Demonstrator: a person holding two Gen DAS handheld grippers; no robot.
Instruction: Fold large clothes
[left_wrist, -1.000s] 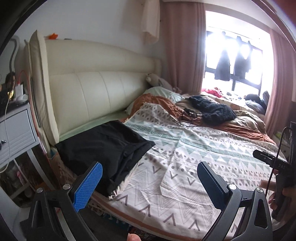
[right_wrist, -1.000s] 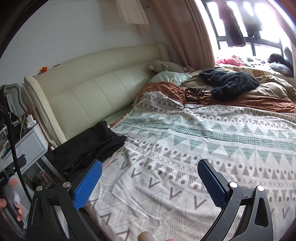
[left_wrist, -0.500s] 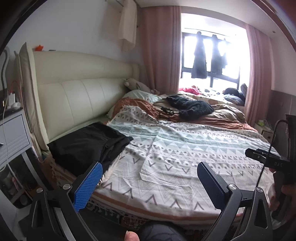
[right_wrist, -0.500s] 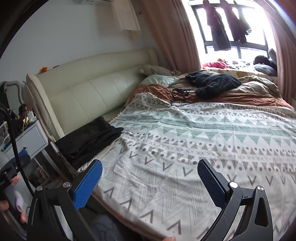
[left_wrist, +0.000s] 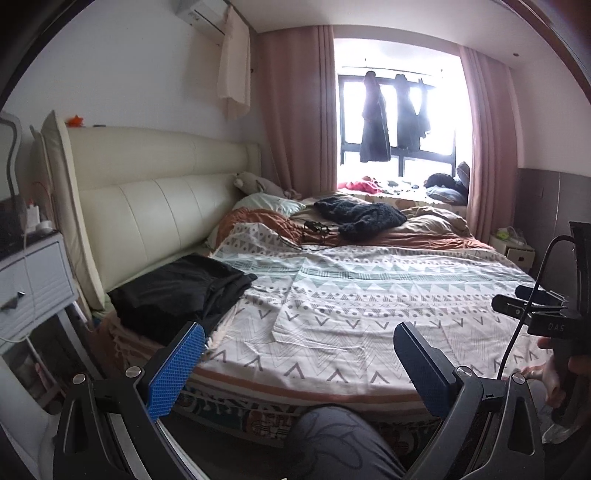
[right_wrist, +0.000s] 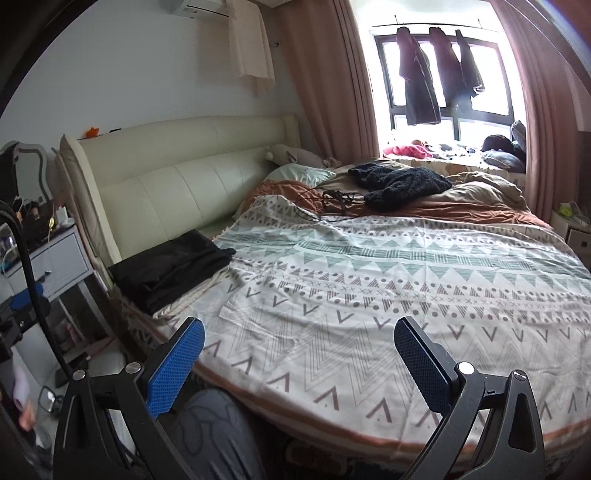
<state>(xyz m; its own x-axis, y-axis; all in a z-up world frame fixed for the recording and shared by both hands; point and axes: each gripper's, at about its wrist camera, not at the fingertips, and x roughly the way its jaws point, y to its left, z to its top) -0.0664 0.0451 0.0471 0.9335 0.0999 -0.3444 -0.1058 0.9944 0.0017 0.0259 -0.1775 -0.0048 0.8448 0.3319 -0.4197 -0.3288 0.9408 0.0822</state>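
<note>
- The left hand-held gripper and the right hand-held gripper are both spread wide with nothing between their blue pads, held short of the bed's near edge.
- A person's knee in grey patterned fabric sits between the grippers and that edge.
- The patterned bedspread lies broad and mostly flat from the near edge toward the middle of the bed, with one folded-over flap by the near edge.
- The black garment lies folded at the bed's near left corner, just beside the cream headboard; its long axis runs along the headboard side, and a rumpled end points toward the middle of the bed.
- A white nightstand stands just left of that corner.
- Farther along, a cable and a dark knitted garment rest on an orange-brown duvet at the bed's far side.
- Beyond are the window and pink curtains.
</note>
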